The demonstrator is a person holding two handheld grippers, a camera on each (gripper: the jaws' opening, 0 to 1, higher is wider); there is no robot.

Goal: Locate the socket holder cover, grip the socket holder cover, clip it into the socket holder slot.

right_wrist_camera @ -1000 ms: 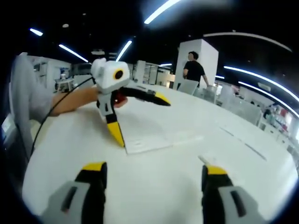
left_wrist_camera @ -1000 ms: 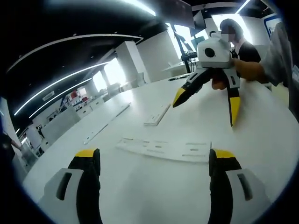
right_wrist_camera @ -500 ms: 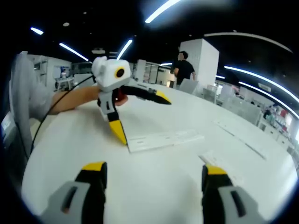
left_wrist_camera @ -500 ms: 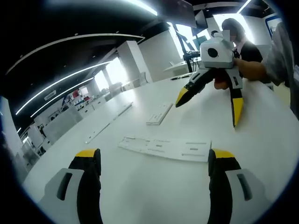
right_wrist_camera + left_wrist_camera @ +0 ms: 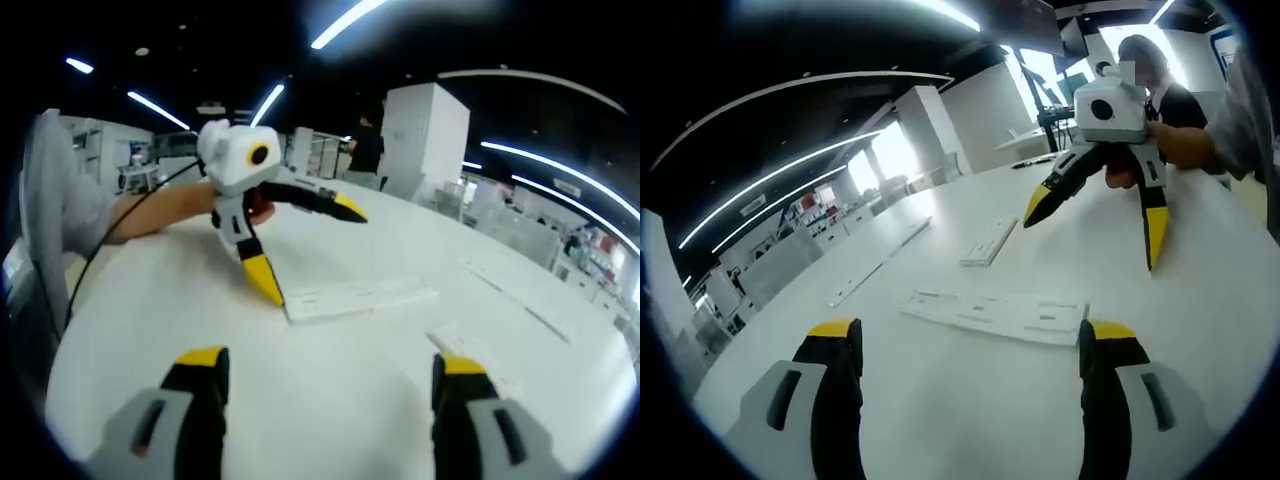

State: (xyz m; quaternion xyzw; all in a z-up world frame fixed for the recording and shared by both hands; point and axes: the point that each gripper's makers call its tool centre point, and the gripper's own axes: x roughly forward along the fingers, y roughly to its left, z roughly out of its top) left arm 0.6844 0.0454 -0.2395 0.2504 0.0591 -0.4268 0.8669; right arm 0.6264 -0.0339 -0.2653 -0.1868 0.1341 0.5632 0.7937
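A long white slotted plate point(image 5: 990, 313), which looks like the socket holder, lies flat on the white table just beyond my left gripper point(image 5: 970, 335), whose jaws stand wide apart with nothing between them. A shorter white piece point(image 5: 987, 242), perhaps the cover, lies farther off. My right gripper point(image 5: 1096, 222) hangs open above the table at the upper right, held by a hand. In the right gripper view the plate point(image 5: 360, 297) lies ahead of the open right gripper point(image 5: 330, 362). The left gripper point(image 5: 308, 246) is open, its lower tip by the plate's left end. The short piece point(image 5: 452, 343) lies near the right jaw.
A thin white strip point(image 5: 880, 265) lies farther left on the round white table point(image 5: 970, 420); it also appears as a strip point(image 5: 520, 300) at the right. A grey sleeve point(image 5: 60, 215) and a cable run along the left. A person point(image 5: 365, 150) stands beyond the table.
In the right gripper view the left gripper has shifted a little right, its lower tip now at the plate's end. The person in the background has walked left. Both grippers stay open.
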